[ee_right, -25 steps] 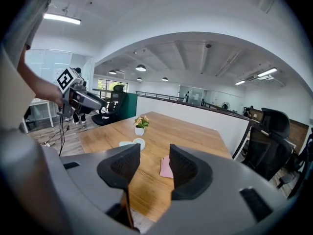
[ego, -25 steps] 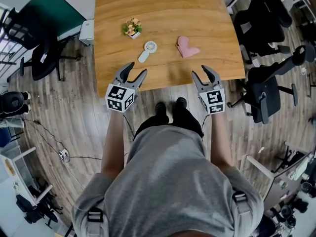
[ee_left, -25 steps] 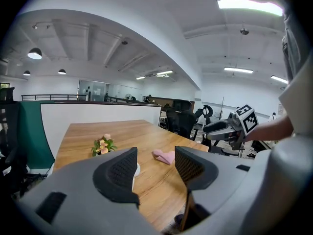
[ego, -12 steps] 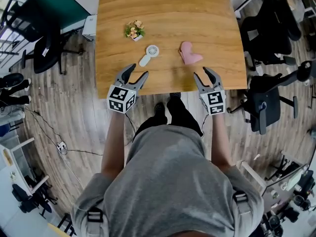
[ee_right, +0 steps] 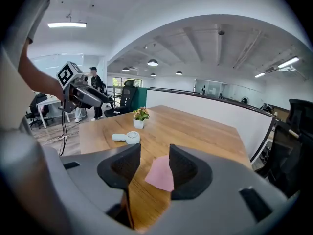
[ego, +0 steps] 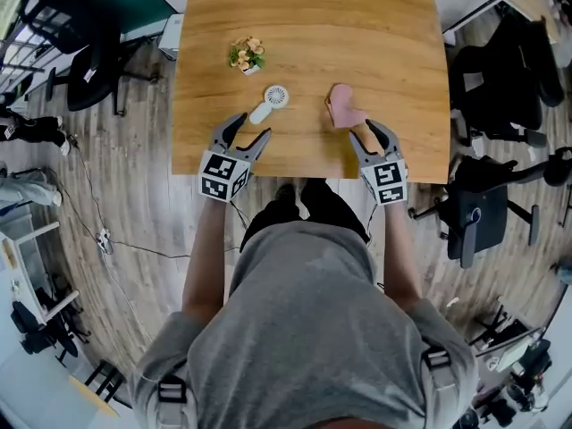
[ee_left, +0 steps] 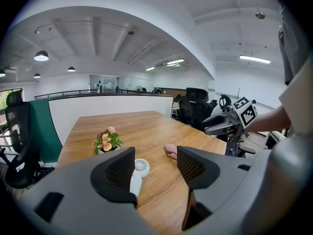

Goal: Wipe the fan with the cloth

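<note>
A small white handheld fan (ego: 271, 102) lies flat on the wooden table (ego: 393, 43), with a crumpled pink cloth (ego: 342, 107) to its right. My left gripper (ego: 248, 126) hovers over the near table edge just short of the fan. It is open, its jaws have just been widening, and nothing is between them. In the left gripper view the fan (ee_left: 140, 166) shows beyond the left gripper (ee_left: 155, 168). My right gripper (ego: 362, 130) is open and empty, just short of the cloth. The cloth (ee_right: 160, 174) lies on the table in line with the right gripper (ee_right: 154, 163) but beyond it.
A small potted flower (ego: 246, 54) stands behind the fan. Black office chairs (ego: 500, 88) crowd the table's right side and another (ego: 76, 70) stands at the left. The person's feet (ego: 308, 195) are at the table's near edge.
Both grippers have moved forward and lower, from in front of the table to over its near edge, closer to the fan and the cloth. The left jaws stand a little wider.
</note>
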Demonstrator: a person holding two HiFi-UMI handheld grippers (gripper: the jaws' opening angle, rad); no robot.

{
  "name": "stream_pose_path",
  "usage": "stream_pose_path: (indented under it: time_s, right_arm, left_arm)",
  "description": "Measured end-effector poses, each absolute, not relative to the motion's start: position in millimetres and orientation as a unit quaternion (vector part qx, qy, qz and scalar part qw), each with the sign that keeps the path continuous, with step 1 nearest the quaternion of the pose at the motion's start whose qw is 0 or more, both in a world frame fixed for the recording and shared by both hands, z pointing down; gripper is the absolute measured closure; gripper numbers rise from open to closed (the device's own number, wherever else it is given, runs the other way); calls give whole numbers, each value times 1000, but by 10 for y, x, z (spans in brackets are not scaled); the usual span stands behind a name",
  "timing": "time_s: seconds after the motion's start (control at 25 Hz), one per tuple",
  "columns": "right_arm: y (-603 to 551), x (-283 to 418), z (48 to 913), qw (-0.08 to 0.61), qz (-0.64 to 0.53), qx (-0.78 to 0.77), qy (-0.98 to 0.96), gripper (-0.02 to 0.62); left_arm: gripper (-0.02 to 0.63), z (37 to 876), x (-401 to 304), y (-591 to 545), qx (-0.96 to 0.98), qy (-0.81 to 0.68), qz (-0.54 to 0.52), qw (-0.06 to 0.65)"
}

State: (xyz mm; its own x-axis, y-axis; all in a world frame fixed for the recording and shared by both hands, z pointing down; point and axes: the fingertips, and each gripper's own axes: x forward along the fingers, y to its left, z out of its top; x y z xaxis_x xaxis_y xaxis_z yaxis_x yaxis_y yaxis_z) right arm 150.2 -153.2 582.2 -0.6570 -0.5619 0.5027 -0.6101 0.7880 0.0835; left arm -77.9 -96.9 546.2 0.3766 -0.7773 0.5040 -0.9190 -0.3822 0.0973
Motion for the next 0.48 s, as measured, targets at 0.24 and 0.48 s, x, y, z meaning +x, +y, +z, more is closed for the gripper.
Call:
stream_pose_path:
  time_s: [0.24, 0.48]
  right_arm:
    - [-1681, 1489, 5946, 271, 46, 281, -919, 403]
    - [-1769, 1505, 6116, 292, 44, 253, -921, 403]
  left_arm:
    - [316, 5611, -709, -1122, 794, -539, 212, 183]
    - [301, 5813, -635, -1269, 789, -534, 238, 189]
